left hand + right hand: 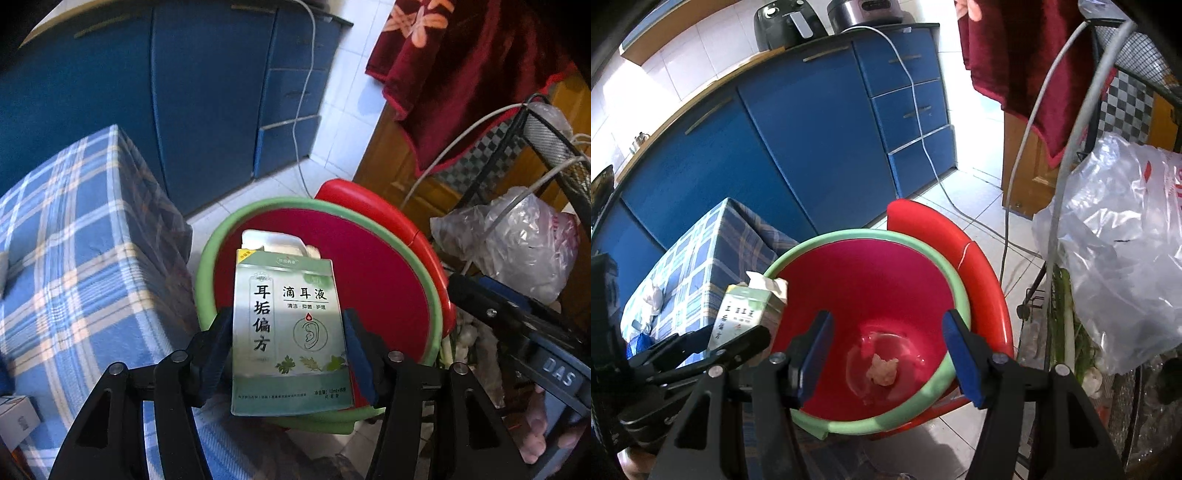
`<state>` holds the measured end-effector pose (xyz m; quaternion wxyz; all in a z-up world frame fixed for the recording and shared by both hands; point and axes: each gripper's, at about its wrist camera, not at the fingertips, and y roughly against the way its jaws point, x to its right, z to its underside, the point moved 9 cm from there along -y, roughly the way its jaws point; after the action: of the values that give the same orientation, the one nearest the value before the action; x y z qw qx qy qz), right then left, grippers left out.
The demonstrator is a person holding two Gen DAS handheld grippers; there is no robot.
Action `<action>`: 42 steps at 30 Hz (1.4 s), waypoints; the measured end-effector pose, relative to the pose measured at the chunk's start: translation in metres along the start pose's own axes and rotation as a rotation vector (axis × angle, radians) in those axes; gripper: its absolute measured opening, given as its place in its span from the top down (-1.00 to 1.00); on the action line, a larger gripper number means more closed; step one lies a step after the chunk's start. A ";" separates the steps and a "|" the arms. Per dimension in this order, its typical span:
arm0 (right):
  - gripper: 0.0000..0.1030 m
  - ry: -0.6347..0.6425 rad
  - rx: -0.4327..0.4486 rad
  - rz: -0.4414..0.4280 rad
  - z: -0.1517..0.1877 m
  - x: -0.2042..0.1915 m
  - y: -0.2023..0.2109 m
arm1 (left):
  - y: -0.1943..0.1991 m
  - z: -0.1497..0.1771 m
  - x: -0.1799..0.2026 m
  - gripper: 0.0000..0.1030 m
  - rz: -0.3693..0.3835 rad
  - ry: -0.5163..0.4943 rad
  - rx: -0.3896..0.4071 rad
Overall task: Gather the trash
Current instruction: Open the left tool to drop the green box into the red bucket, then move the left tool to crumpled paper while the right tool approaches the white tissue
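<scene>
Left wrist: left gripper clamps medicine box over red bin

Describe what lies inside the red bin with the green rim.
In the right wrist view, the red bin holds one pale crumpled lump at its bottom, amid a shiny patch. In the left wrist view, the held carton covers that spot, so nothing shows there.

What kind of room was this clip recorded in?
Most likely a home kitchen: blue base cabinets under a counter holding an air fryer and a rice cooker, white tiled floor, and a red bin with a green rim.
</scene>
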<state>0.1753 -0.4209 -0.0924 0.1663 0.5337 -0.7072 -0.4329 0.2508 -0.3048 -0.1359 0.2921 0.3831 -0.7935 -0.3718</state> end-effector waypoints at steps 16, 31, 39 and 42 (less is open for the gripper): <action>-0.24 0.030 0.011 -0.051 0.006 -0.027 0.018 | 0.053 0.004 -0.021 -0.36 -0.041 0.044 0.066; -0.25 0.185 0.017 -0.198 0.014 -0.130 0.040 | 0.157 0.017 -0.111 -0.36 -0.187 0.191 0.193; -0.25 0.252 -0.010 -0.283 0.019 -0.195 0.037 | 0.197 0.034 -0.175 -0.36 -0.285 0.283 0.234; -0.25 0.274 -0.017 -0.301 0.020 -0.217 0.035 | 0.210 0.040 -0.196 -0.36 -0.320 0.312 0.247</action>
<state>0.2210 -0.2156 -0.0270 0.1992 0.6857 -0.5865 -0.3822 0.2433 -0.0379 -0.0221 0.2993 0.5894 -0.7074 -0.2502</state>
